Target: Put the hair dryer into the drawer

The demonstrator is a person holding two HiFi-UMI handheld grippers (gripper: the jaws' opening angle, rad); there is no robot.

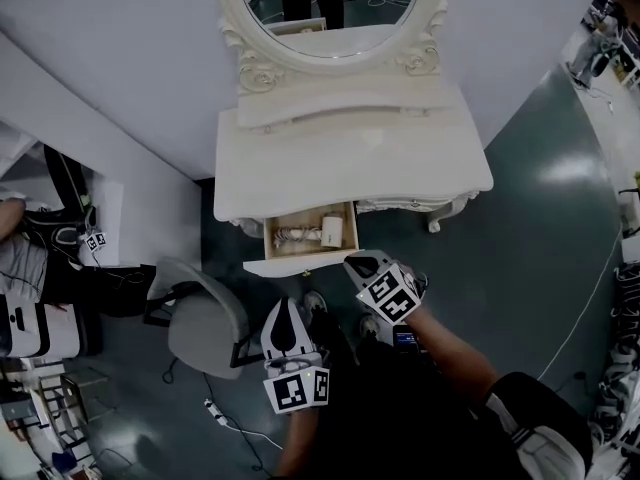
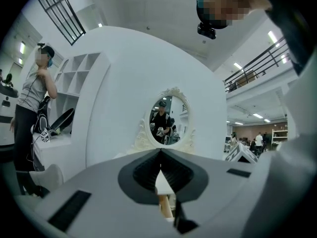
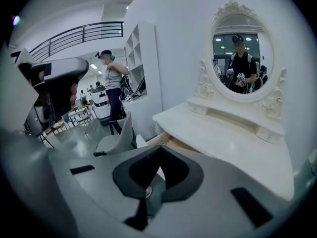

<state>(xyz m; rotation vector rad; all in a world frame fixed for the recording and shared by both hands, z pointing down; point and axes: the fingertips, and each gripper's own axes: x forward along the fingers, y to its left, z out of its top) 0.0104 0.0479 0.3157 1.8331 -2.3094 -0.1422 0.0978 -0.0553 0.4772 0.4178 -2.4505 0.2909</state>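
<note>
A white dressing table [image 1: 350,158] stands against the wall, and its small drawer [image 1: 300,265] is pulled open. Inside lies the white hair dryer [image 1: 332,231] with its coiled cord [image 1: 293,236] beside it. My left gripper [image 1: 289,306] hovers below the drawer front, shut and empty. It points level at the table, tips together [image 2: 161,151]. My right gripper [image 1: 354,261] is just right of the drawer front. It is tilted down, shut, and holds nothing [image 3: 159,147]. Neither gripper touches the drawer.
A grey chair [image 1: 205,318] stands left of the drawer, close to my left gripper. The oval mirror [image 1: 330,8] rises behind the tabletop [image 3: 233,138]. A power strip [image 1: 215,408] lies on the dark floor. A person [image 3: 111,90] stands by shelves at the left.
</note>
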